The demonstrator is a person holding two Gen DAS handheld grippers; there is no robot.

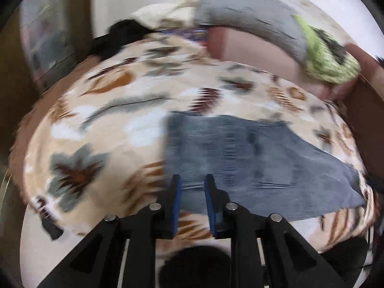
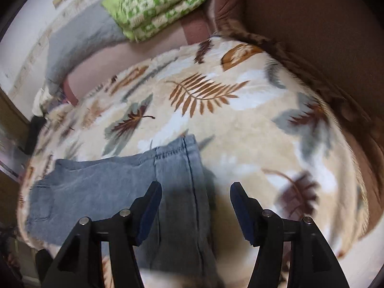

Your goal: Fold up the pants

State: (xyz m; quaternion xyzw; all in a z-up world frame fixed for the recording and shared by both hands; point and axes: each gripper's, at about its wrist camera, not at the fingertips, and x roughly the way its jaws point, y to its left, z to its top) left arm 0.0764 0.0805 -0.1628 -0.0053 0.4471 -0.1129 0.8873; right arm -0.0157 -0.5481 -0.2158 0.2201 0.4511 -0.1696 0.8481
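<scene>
Lying flat on a leaf-print blanket [image 2: 240,124], grey jeans [image 2: 115,187] — both grippers' fingers [image 1: 176,192] parted, empty.

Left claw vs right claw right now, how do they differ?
Left claw stands narrowly open; right claw gapes much wider. Left claw hovers near the jeans edge close to the blanket; right claw straddles a seamed jeans fold. Shared: both point down over the jeans, nothing gripped.

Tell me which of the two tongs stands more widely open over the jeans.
The right tongs: their fingers stand far apart above the jeans, while the left tongs show only a narrow gap.
</scene>
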